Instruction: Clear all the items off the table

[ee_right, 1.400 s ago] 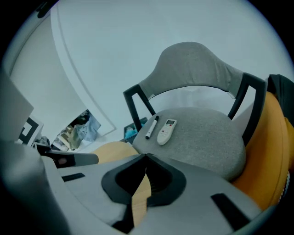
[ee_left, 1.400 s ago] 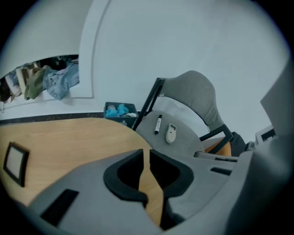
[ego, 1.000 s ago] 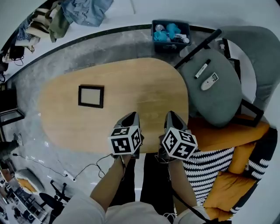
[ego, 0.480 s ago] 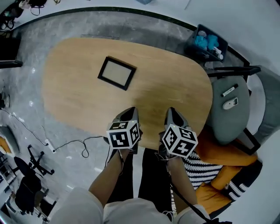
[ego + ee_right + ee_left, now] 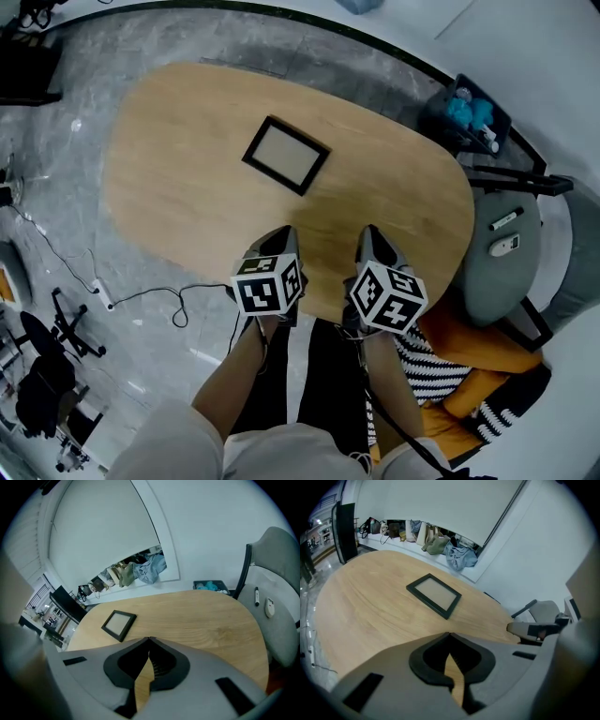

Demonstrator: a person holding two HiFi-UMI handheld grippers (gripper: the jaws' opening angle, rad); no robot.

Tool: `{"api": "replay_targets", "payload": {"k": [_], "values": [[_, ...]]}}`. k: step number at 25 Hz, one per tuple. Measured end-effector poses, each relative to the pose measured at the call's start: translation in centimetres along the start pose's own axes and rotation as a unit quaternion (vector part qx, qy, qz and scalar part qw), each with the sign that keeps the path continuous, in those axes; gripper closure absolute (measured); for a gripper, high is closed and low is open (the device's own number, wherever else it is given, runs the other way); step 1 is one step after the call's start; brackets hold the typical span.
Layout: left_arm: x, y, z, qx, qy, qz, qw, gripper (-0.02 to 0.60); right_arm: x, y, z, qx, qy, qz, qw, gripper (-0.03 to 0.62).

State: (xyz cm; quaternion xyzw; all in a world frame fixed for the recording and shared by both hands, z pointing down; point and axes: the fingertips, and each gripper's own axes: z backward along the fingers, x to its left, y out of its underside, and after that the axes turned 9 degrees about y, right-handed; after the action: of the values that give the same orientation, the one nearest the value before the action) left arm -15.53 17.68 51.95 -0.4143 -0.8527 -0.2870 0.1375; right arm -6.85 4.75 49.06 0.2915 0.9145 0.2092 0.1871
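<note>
A black picture frame [image 5: 287,155] lies flat near the middle of the oval wooden table [image 5: 187,187]; it also shows in the left gripper view as the picture frame [image 5: 434,594] and in the right gripper view as the picture frame [image 5: 119,624]. My left gripper [image 5: 280,234] and right gripper [image 5: 369,234] hover side by side over the table's near edge, short of the frame. Both are shut with the tips touching and nothing between them. In their own views the left gripper [image 5: 449,633] and right gripper [image 5: 149,639] point toward the frame.
A grey chair [image 5: 502,258] at the table's right end carries a marker [image 5: 506,220] and a small white device [image 5: 507,246]. A dark bin [image 5: 466,117] with blue items stands beyond it. An orange and striped cushion [image 5: 469,375] lies at lower right. Cables [image 5: 141,295] trail on the floor at left.
The view has swung: the table and frame now sit further right and turned, the chair and bin have shifted to the right edge. Both grippers stay shut, side by side at the near edge.
</note>
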Motion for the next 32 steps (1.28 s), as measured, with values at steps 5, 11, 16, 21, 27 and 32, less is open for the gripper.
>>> {"api": "replay_targets", "payload": {"k": [5, 11, 16, 21, 27, 32], "values": [[3.1, -2.3, 0.4, -0.024, -0.039, 0.003, 0.9990, 0.572, 1.7, -0.3, -1.2, 0.001, -0.003, 0.002, 1.000, 0.569], [5.9, -5.0, 0.4, -0.040, -0.054, 0.009, 0.9977, 0.519, 3.0, -0.5, -2.7, 0.011, 0.002, 0.004, 1.000, 0.570], [7.2, -6.4, -0.5, -0.050, -0.057, 0.039, 0.9963, 0.432, 3.5, -0.9, -4.0, 0.017, 0.005, 0.006, 1.000, 0.569], [7.0, -7.6, -2.1, -0.059, -0.055, 0.072, 0.9942, 0.419, 3.7, -1.2, -5.0, 0.027, 0.008, 0.016, 0.999, 0.569], [6.7, -8.7, -4.3, -0.059, -0.067, 0.097, 0.9913, 0.411, 3.1, -1.5, -6.0, 0.037, 0.012, 0.021, 0.999, 0.569], [7.5, -8.6, -5.2, -0.061, -0.091, 0.131, 0.9854, 0.408, 2.4, -1.8, -6.4, 0.041, 0.014, 0.021, 0.999, 0.570]]}}
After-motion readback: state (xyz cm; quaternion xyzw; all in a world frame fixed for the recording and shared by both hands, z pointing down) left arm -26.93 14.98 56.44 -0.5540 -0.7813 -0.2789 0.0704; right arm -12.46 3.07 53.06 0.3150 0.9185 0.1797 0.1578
